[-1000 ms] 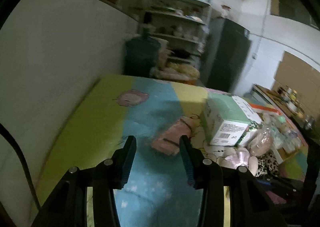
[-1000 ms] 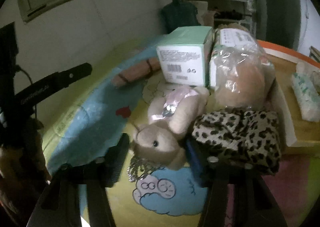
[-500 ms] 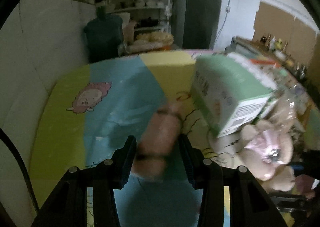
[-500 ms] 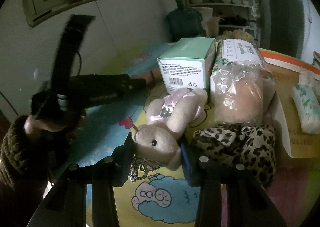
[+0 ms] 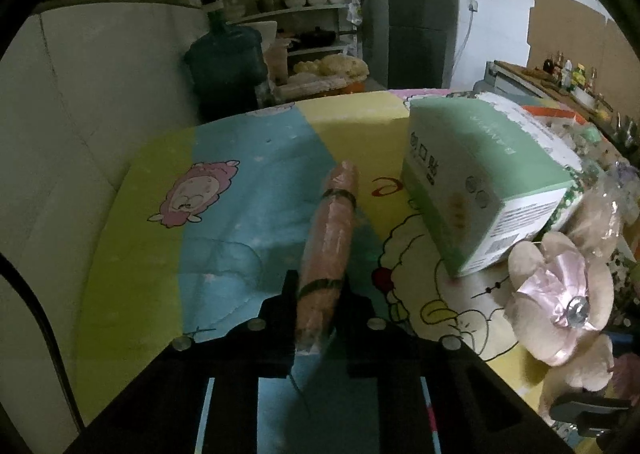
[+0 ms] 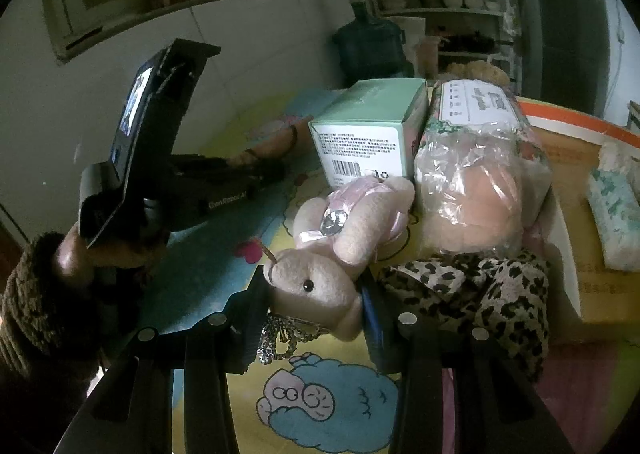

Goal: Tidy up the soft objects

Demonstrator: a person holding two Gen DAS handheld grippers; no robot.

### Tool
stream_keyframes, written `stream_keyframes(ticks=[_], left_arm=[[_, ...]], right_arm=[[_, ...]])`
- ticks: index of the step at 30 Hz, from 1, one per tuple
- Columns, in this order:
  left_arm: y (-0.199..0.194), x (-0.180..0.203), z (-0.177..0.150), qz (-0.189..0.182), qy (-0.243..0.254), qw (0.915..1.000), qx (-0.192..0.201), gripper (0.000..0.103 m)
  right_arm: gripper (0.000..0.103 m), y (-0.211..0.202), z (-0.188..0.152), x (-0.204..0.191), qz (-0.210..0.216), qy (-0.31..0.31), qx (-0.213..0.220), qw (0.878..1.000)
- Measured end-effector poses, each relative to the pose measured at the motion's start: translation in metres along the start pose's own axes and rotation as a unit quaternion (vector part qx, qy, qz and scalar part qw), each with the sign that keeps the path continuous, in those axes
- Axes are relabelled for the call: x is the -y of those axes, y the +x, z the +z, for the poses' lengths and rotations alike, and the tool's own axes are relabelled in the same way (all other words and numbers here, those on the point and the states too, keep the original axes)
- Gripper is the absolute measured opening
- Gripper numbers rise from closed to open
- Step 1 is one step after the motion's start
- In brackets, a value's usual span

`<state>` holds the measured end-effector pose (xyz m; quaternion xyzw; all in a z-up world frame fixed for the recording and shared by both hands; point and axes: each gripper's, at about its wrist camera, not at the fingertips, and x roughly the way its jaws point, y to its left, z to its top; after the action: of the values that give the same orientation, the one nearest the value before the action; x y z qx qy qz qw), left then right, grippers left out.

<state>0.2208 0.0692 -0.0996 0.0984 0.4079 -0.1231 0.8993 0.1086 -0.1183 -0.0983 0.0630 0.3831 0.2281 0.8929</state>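
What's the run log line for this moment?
left gripper: just closed on pink roll | right gripper: around plush bunny head | both on mat

water jug (image 5: 226, 66) | fridge (image 5: 408, 14) | shelves (image 5: 288, 6) | green box (image 5: 480, 182)

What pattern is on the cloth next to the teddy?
Leopard spots on the cloth, clearest in the right wrist view.

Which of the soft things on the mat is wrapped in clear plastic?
The peach plush right of the green box. The pink-bowed bunny, leopard-print cloth and pink roll are bare.
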Motion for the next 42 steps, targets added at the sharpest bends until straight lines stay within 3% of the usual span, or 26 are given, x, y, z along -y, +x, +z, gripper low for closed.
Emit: stream_keyframes(ticks=[10, 25, 42], left_arm=[[-0.035, 0.002, -0.017, -0.016, -0.047, 0.998, 0.039, 0.014], [-0.115, 0.027, -0.027, -0.047, -0.105, 0.9858, 0.123, 0.014], [-0.14, 0.096, -0.014, -0.072, -0.097, 0.9832, 0.137, 0.014]], right_arm=[[0.043, -0.02, -0.005, -0.005, 0.009, -0.013, 0.022, 1.0], [0.043, -0.065, 0.0, -0.006, 0.01, -0.023, 0.076, 0.997], [0.043, -0.118, 0.002, 0.029, -0.013, -0.003, 0.13, 0.991]])
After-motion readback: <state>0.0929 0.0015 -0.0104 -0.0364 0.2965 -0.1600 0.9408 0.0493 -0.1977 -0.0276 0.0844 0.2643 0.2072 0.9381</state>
